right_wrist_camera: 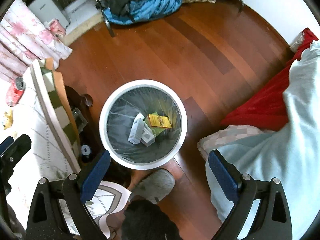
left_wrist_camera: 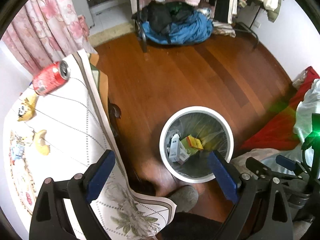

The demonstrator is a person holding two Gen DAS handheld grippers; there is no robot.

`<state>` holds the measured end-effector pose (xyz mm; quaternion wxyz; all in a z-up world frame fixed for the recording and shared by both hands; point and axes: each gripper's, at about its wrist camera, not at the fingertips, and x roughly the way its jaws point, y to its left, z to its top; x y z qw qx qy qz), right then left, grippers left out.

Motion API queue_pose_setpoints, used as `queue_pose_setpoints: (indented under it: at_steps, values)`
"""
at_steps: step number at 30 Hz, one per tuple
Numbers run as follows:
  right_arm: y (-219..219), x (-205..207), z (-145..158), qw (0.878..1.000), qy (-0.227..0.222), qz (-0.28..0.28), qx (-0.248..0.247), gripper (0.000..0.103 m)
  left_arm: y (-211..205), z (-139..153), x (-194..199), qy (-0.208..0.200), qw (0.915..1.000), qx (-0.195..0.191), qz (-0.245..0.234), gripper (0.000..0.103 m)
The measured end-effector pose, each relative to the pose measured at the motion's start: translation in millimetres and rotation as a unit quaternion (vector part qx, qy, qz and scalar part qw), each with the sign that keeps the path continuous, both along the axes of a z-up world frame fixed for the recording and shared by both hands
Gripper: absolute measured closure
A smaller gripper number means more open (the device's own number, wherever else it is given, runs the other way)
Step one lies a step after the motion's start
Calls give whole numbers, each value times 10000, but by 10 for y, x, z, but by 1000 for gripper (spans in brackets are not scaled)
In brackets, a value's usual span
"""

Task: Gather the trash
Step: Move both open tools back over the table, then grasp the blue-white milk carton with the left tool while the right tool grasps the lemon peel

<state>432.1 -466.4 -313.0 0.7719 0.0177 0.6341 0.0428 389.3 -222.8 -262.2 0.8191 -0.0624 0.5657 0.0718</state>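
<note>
Blue-padded fingers of the left hand-held gripper (left_wrist_camera: pixel 162 172) stand spread wide with nothing between them. Left of its left finger lies the desk (left_wrist_camera: pixel 66 120) under a white patterned cloth. On it, far ahead and to the left of the gripper, a crushed red can (left_wrist_camera: pixel 51 78) lies on its side with its open top toward the desk edge; nearer along the cloth lie yellow peel scraps (left_wrist_camera: pixel 41 142) and a crumpled wrapper (left_wrist_camera: pixel 18 150). Ahead of the right finger, on the wooden floor (left_wrist_camera: pixel 180 76), stands a white trash bin (left_wrist_camera: pixel 197 143) lined with a clear bag; its near rim is partly hidden by that finger. A grey slipper (left_wrist_camera: pixel 184 196) shows on the floor between the fingers, close to the camera.

The right hand-held gripper (right_wrist_camera: pixel 159 177) is likewise spread and empty, hovering over the floor with the bin just ahead between its fingers. Inside the bin lie a white box (right_wrist_camera: pixel 137 129), a second white box (right_wrist_camera: pixel 148 138) beside it, and a yellow carton (right_wrist_camera: pixel 160 121). Right of the right finger is a bed with a pale blue blanket (right_wrist_camera: pixel 270 150) and a red cover (right_wrist_camera: pixel 260 104).
</note>
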Motion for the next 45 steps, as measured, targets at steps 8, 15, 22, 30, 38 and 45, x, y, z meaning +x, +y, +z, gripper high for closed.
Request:
queue_pose_setpoints:
  at_steps: [8,15,22,30,38,45]
  values:
    - [115,-290,800,9977,-607,31,307,3,195,602,-328,-534,9984,-27,188,8]
    - [866,-461,1277,9915,-876,465,842,3,936,960,-680,-882,9929,33,792,8]
    - [2368,-552,1005,9823,-547,1326,1201,3,2324,718,-1273,-598,9798,554,1823,8]
    - [3952,-549,264,9718,126,2030,1190,6,3553,54,-1483,88,9802,715,1842,8]
    - [4584,-464,-180,9718,388,2186,799,36,3839,-423,-1157,797,9936,470,645,9]
    - [4638,-482,-254,9696,381,2341,598,54,3839,-719,-1030,1108,9929,315,290,26]
